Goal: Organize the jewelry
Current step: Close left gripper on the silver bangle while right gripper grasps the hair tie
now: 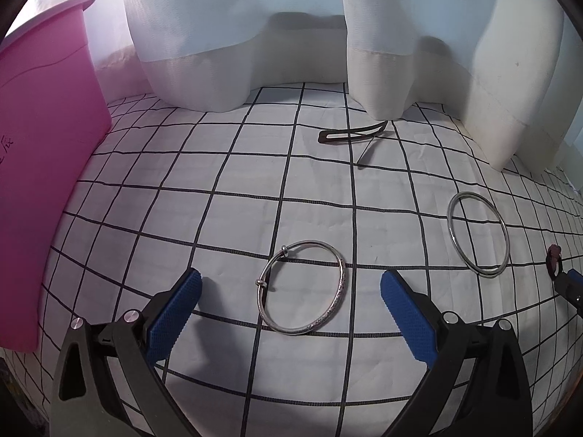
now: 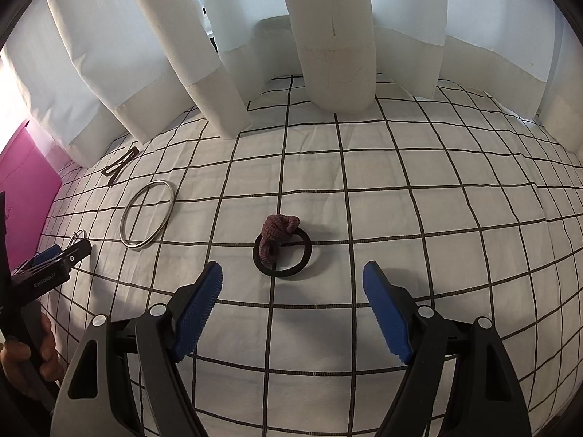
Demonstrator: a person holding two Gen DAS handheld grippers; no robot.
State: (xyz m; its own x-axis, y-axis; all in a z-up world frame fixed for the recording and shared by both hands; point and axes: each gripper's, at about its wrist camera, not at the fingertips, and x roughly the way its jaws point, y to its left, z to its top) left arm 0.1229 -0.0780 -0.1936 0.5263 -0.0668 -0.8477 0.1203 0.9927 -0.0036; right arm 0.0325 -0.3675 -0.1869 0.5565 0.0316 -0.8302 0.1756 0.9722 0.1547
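Both tools wide open, empty: left tool (image 1: 291, 291) over bangle (image 1: 302, 287).

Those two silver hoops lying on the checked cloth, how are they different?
The patterned bangle has two small beads on its band and an engraved lower half; the plain bangle is one smooth, unbroken ring. The patterned one lies between the left gripper's open fingers; the plain one lies beside them. Both are silver, lying flat.

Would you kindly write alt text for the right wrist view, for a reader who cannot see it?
The right gripper hangs open above a black hair tie with a maroon knot lying on a white grid-patterned cloth. To the left lie a plain silver bangle and a dark hair clip, with the left gripper at the edge. White curtains hang behind.
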